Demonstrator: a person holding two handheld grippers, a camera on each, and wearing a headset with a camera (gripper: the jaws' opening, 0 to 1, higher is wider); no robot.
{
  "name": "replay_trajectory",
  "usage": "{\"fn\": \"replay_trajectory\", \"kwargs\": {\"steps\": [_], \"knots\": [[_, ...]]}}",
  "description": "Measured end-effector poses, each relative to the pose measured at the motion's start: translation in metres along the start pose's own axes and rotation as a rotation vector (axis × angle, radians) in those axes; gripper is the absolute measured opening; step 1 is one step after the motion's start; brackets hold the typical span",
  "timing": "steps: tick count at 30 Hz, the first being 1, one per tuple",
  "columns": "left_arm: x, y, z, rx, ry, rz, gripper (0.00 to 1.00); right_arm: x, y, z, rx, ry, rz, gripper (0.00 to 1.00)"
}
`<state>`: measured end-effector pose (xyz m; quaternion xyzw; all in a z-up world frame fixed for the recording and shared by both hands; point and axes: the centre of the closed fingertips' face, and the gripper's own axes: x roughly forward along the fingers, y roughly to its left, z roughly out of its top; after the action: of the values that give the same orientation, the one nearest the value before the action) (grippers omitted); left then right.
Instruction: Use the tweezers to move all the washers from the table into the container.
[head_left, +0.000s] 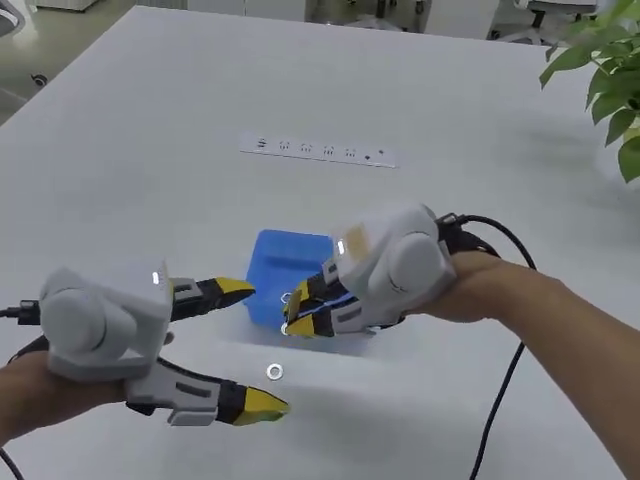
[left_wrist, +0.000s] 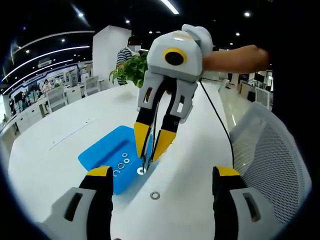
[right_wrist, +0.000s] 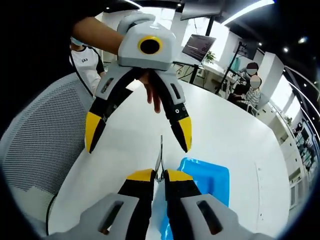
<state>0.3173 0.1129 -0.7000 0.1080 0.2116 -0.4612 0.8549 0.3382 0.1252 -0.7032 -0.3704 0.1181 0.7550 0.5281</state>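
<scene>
A shallow blue container (head_left: 283, 262) lies mid-table, with three washers (left_wrist: 120, 167) lying in it. My right gripper (head_left: 303, 308) is shut on thin metal tweezers (left_wrist: 148, 150), which point down at the container's near edge. Their tips meet a washer (left_wrist: 141, 171) there; whether it is pinched I cannot tell. Another washer (head_left: 274, 372) lies loose on the white table (head_left: 420, 120), between the jaws of my left gripper (head_left: 250, 348), which stands open with nothing in it. From the right gripper view the tweezers (right_wrist: 159, 162) stick up from the shut jaws, facing the open left gripper (right_wrist: 137, 145).
A white power strip (head_left: 318, 150) lies flat further back on the table. Green plant leaves (head_left: 610, 70) hang in at the far right. The right gripper's black cable (head_left: 505, 385) trails toward the front edge. A mesh chair (left_wrist: 280, 155) stands beside the table.
</scene>
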Motion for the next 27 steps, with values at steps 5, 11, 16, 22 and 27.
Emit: {"fn": "replay_trajectory", "kwargs": {"steps": [5, 11, 16, 22, 27], "knots": [[-0.001, -0.001, 0.002, 0.006, -0.009, 0.003, 0.94, -0.01, -0.006, 0.003, 0.002, 0.003, -0.009, 0.09], [-0.004, -0.001, 0.006, 0.0, -0.024, 0.001, 0.98, -0.024, -0.013, 0.006, 0.01, 0.001, -0.021, 0.09], [-0.005, -0.002, 0.009, 0.0, -0.033, 0.006, 0.99, -0.033, -0.021, 0.004, 0.025, -0.002, -0.039, 0.09], [-0.006, -0.003, 0.011, -0.004, -0.041, 0.005, 0.99, -0.043, -0.036, -0.003, 0.044, 0.001, -0.077, 0.09], [-0.008, -0.002, 0.011, -0.006, -0.042, 0.007, 0.99, -0.047, -0.046, -0.012, 0.061, 0.006, -0.101, 0.09]]}}
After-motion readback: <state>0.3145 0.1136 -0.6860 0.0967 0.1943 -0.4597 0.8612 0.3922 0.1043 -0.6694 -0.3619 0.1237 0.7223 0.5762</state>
